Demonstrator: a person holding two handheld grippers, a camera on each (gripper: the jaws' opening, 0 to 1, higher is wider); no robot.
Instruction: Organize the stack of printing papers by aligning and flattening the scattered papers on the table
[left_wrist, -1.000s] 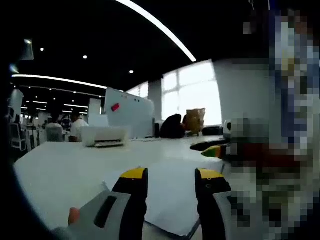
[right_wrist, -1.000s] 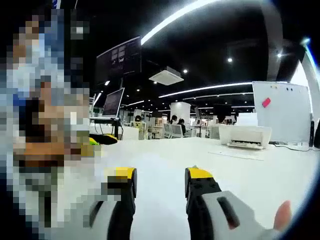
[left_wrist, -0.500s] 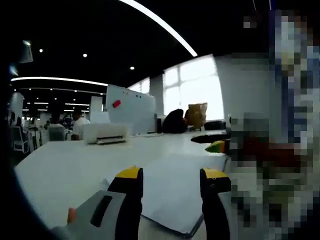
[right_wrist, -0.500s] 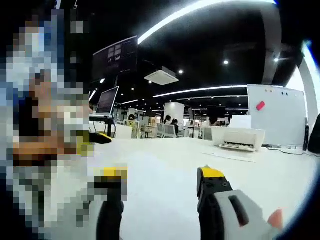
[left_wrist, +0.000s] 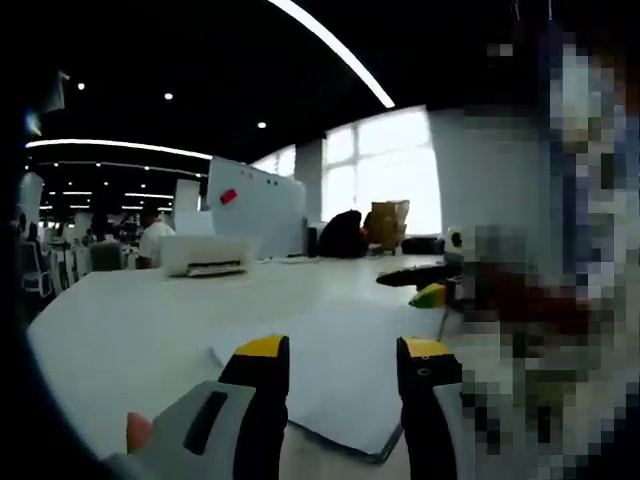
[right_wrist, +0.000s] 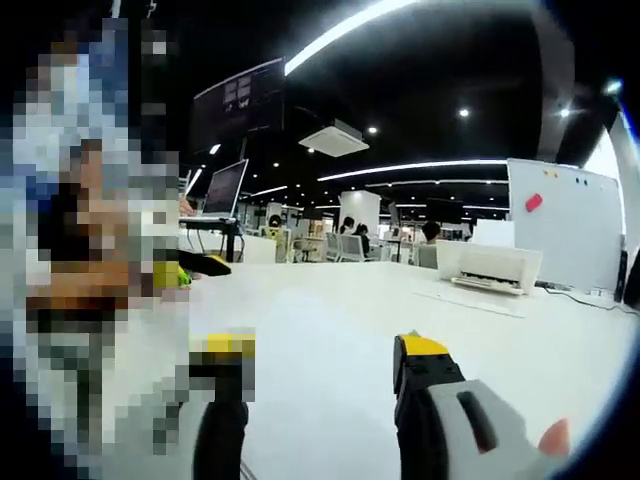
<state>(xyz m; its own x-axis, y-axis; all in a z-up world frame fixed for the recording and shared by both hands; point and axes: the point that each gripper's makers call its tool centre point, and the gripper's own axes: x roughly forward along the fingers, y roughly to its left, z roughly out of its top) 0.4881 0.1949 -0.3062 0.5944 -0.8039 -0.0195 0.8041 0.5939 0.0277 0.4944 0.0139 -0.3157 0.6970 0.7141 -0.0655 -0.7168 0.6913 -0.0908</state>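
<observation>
A stack of white printing papers (left_wrist: 345, 370) lies flat on the white table (left_wrist: 120, 330); its near corner, slightly skewed, points toward me. My left gripper (left_wrist: 343, 350) is open just above the stack's near part, and its yellow-tipped jaws straddle the sheets without holding any. In the right gripper view, my right gripper (right_wrist: 326, 350) is open wide over the bare white table (right_wrist: 330, 310), with nothing between its jaws. A person's fingertip (left_wrist: 138, 432) shows on the left gripper's handle, and another fingertip (right_wrist: 553, 437) on the right one.
A white printer (left_wrist: 205, 255) (right_wrist: 495, 268) stands at the table's far side, with a loose sheet (right_wrist: 470, 300) in front of it. A whiteboard (left_wrist: 255, 210) stands behind. A black and yellow-green object (left_wrist: 425, 290) lies beside the stack. Monitors (right_wrist: 225, 190) and seated people (left_wrist: 155, 240) are farther off.
The right gripper's jaws have spread wider than a second ago. Both views have shifted slightly with the hands. The papers lie as before.
</observation>
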